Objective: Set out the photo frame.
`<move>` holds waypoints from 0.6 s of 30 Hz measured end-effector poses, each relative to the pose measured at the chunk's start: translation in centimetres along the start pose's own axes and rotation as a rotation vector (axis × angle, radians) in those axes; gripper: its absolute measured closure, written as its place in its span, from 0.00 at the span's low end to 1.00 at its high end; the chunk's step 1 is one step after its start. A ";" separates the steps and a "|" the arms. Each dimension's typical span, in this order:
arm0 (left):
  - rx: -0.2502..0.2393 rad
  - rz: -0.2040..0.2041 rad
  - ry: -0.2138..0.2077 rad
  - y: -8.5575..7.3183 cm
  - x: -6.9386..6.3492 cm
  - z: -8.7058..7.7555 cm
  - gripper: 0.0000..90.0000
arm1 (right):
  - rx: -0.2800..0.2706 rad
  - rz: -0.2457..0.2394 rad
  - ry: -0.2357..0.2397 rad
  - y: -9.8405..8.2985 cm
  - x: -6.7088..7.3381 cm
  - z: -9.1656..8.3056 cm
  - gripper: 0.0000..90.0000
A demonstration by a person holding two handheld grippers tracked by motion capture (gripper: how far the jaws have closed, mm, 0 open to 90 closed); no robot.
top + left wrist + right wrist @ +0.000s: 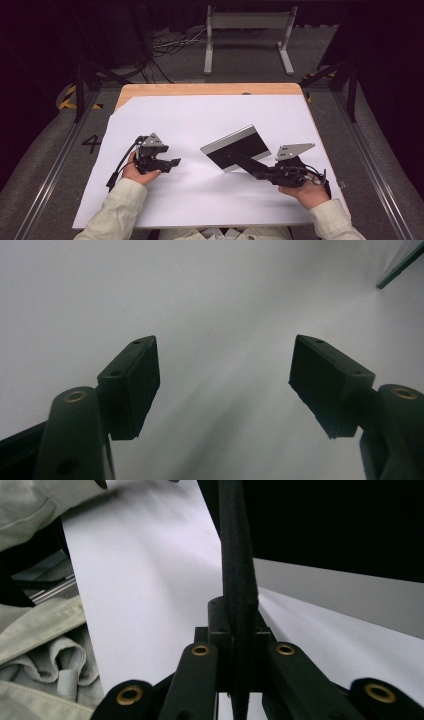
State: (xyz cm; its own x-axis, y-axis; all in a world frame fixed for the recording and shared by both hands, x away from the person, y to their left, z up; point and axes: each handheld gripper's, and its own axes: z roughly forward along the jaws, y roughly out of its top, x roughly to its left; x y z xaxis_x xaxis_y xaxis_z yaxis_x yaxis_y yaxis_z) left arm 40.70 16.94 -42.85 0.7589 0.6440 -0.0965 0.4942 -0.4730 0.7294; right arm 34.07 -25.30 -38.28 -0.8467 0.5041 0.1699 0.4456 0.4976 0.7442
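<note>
Table of pale wood, seen from above, almost wholly covered by one large white paper sheet; a strip of bare wood shows along the far edge. One person sits at the near edge, with two forearms in cream sleeves coming in from below, each hand holding one black two-jaw gripper.

The right gripper is near the right edge of the table, roughly midway between the near and far edges. Its jaws are pressed together on the near corner of one thin, flat, rectangular panel, dark on its broad face with a light grey band along its far side. The panel is tilted, its gripped corner low and the rest raised off the sheet, and it sits a little right of the table's centre. In the right gripper view the panel appears edge-on as a dark slab rising straight up between the two jaws, which clamp it from both sides; white paper and folds of cream cloth lie behind.

The left gripper rests toward the left side of the table, well apart from the panel, pointing toward it. In the left gripper view its two dark pads are spread wide with nothing but white paper between them. One corner of the panel shows at the upper right of that view.
</note>
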 end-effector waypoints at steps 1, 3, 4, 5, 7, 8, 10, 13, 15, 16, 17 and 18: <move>0.000 0.001 0.000 0.0 0.0 0.0 0.32 | 0.008 -0.001 0.002 -0.1 0.0 0.0 0.96; 0.001 0.000 0.000 0.0 0.0 0.0 0.32 | 0.021 0.000 0.002 -0.2 -0.1 0.0 0.96; 0.001 0.001 -0.001 0.0 0.0 0.0 0.32 | 0.032 0.003 0.003 -0.3 0.0 0.0 0.96; 0.001 0.000 -0.001 0.0 0.0 0.0 0.32 | 0.039 -0.002 0.004 -0.3 -0.1 0.1 0.96; 0.002 0.003 0.000 0.0 0.0 0.0 0.32 | 0.057 -0.010 0.005 -0.4 -0.1 0.1 0.96; 0.003 0.005 0.000 0.0 0.0 0.0 0.32 | 0.069 -0.015 0.004 -0.5 -0.1 0.1 0.96; 0.005 0.011 0.005 0.0 0.0 0.0 0.32 | 0.091 -0.026 0.004 -0.7 -0.2 0.2 0.95; 0.005 0.011 0.002 0.0 0.0 0.1 0.32 | 0.108 -0.021 0.005 -0.9 -0.4 0.3 0.95; 0.004 0.012 0.001 0.0 0.0 0.0 0.32 | 0.121 -0.018 0.007 -1.1 -0.6 0.4 0.95; 0.004 0.011 0.001 0.0 0.0 0.0 0.32 | 0.128 -0.020 0.007 -1.1 -0.7 0.4 0.95; 0.004 0.011 0.001 0.0 0.0 0.0 0.32 | 0.128 -0.020 0.007 -1.1 -0.7 0.4 0.95; 0.004 0.011 0.002 0.0 0.0 0.0 0.32 | 0.135 -0.024 0.010 -1.2 -0.8 0.4 0.95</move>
State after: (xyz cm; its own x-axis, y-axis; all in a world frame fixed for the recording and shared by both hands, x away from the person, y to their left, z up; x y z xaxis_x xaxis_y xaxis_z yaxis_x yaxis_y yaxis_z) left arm 40.75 16.93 -42.83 0.7637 0.6396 -0.0873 0.4874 -0.4826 0.7277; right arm 34.32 -25.99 -39.58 -0.8602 0.4843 0.1597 0.4595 0.6002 0.6547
